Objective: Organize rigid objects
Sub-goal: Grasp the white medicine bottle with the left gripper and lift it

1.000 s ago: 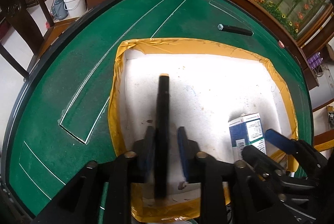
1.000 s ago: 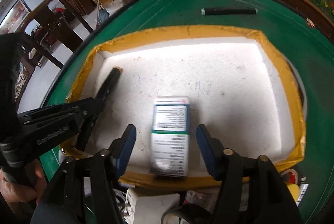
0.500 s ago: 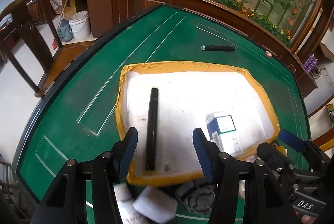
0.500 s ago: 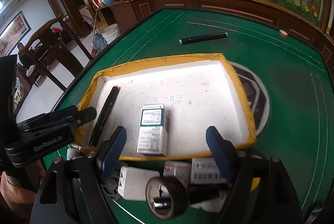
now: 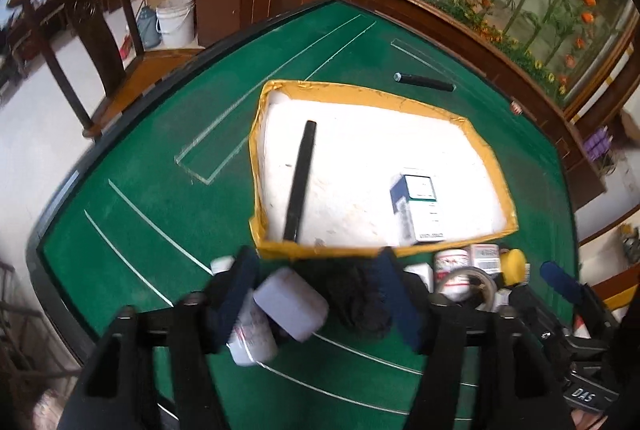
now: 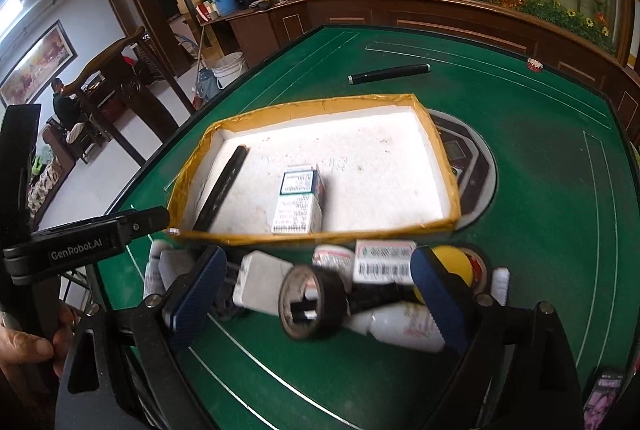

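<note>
Now, in the left wrist view, your left gripper (image 5: 316,294) hangs over the clutter at the near edge of the green table (image 5: 152,197), its jaws having just been opening, with nothing pressed between the blue pads. A white block (image 5: 290,304) and a white bottle (image 5: 250,336) lie below and between the fingers, untouched. Ahead of the fingertips sits the yellow-rimmed tray (image 5: 276,250); inside it a long black rod (image 5: 299,181) lies ahead and slightly left, and a blue-and-white carton (image 5: 418,207) ahead to the right. A second black rod (image 5: 424,81) lies on the felt beyond the tray.

In the right wrist view, your right gripper (image 6: 316,294) also stands wide, its jaws having just been opening, holding nothing. A roll of black tape (image 6: 312,304) stands on edge between the fingers, with a yellow ball (image 6: 450,262) by the right fingertip and small labelled boxes (image 6: 382,262) just ahead. The other tool's arm (image 6: 96,234) crosses at far left.

The risks, as I judge them: the pile is tightly packed, so closing on one item may nudge its neighbours; the tape and ball could roll off the table; and the two tools, working close together, could collide.
</note>
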Demonstrator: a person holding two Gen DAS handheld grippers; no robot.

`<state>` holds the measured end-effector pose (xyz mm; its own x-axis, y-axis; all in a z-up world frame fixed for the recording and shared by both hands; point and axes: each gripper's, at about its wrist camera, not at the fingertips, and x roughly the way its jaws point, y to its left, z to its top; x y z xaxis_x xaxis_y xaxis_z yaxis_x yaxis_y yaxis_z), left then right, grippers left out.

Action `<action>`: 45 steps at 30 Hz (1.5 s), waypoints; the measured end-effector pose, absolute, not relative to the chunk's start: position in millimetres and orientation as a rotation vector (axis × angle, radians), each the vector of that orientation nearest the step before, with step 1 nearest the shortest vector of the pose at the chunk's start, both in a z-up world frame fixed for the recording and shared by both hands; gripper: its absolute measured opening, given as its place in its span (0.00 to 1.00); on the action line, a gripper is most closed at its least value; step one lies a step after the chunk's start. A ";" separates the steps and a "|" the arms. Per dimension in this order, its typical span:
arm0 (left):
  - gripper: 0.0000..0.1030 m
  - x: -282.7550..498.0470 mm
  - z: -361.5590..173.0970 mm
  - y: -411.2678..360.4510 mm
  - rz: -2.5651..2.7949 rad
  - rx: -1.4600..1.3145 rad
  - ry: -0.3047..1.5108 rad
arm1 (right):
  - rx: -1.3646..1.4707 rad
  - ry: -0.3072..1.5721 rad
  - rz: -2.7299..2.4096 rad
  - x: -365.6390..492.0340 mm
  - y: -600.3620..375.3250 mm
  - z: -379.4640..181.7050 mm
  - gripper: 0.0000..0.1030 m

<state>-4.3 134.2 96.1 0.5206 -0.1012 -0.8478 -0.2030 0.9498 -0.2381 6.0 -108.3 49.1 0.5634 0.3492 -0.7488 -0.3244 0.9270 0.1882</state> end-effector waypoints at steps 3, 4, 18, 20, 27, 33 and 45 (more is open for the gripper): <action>0.77 -16.5 98.3 135.6 0.082 -0.351 1.011 | 0.024 0.892 0.412 -4.4 -115.1 50.3 0.93; 0.78 -19.9 99.3 136.2 0.088 -0.353 1.011 | 0.023 0.892 0.418 -7.5 -117.5 50.6 0.94; 0.88 -70.8 66.6 151.6 0.171 -0.335 1.075 | 0.025 0.947 0.480 -34.8 -129.2 40.7 0.96; 0.88 -70.1 59.6 155.7 0.186 -0.334 1.087 | 0.025 0.950 0.482 -36.3 -129.6 40.3 0.96; 0.77 -47.6 48.6 174.6 0.196 -0.364 1.101 | 0.032 0.969 0.453 -39.7 -135.4 37.3 0.96; 0.70 -25.3 41.5 175.4 0.145 -0.380 1.113 | 0.044 0.972 0.413 -42.9 -145.7 38.3 0.96; 0.41 -30.2 45.6 166.1 0.046 -0.382 1.080 | 0.092 0.990 0.356 -49.2 -162.3 35.7 0.96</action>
